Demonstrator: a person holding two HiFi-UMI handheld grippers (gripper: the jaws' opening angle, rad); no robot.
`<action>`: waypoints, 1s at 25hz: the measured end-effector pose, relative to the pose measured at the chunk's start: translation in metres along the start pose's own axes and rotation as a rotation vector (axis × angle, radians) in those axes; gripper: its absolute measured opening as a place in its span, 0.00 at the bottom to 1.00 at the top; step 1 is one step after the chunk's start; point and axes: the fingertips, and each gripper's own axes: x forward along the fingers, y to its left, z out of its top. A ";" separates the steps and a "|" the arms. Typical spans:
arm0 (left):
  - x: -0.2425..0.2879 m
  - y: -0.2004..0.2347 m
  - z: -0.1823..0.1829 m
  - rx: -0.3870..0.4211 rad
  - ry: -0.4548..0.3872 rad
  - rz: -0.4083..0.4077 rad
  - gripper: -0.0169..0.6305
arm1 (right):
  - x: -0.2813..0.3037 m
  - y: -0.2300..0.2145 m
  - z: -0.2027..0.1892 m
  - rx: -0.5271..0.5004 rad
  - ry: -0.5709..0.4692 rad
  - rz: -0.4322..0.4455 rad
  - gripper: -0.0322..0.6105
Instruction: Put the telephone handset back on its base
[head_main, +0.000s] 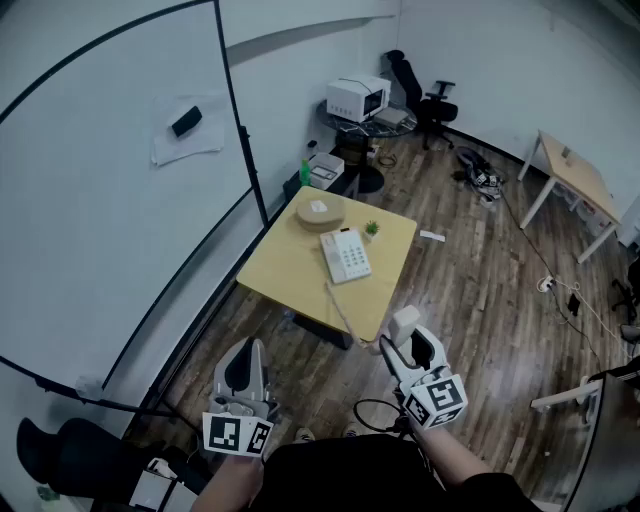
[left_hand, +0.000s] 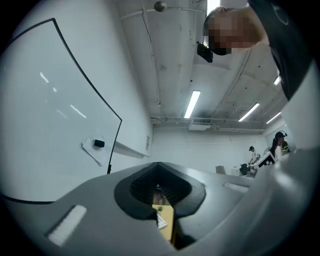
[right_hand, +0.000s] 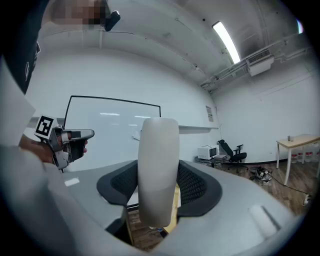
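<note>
The white telephone base (head_main: 346, 255) lies on a small yellow table (head_main: 290, 270) some way ahead of me. Its coiled cord (head_main: 340, 305) runs off the table's near edge toward my right gripper (head_main: 408, 345). That gripper is shut on the white handset (head_main: 404, 324), which stands upright between the jaws in the right gripper view (right_hand: 158, 170). My left gripper (head_main: 243, 378) hangs low at the left with its jaws together and nothing in them. Through a narrow slit between its jaws in the left gripper view, a bit of the table (left_hand: 167, 220) shows.
A round tan object (head_main: 320, 213) and a small plant (head_main: 371, 229) share the table. A large whiteboard (head_main: 120, 200) stands at the left. Farther back are a microwave-like box (head_main: 357, 98), an office chair (head_main: 430, 100), floor cables (head_main: 480, 175) and a white desk (head_main: 575, 175).
</note>
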 end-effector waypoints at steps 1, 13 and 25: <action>0.000 -0.001 0.000 -0.002 0.001 -0.002 0.03 | 0.000 0.001 0.000 0.000 0.000 0.001 0.43; -0.003 -0.008 -0.006 -0.013 0.006 -0.012 0.03 | 0.002 0.004 -0.004 0.032 -0.004 0.009 0.43; 0.008 -0.020 -0.011 0.029 0.004 0.016 0.03 | 0.007 -0.011 -0.010 0.032 0.002 0.044 0.43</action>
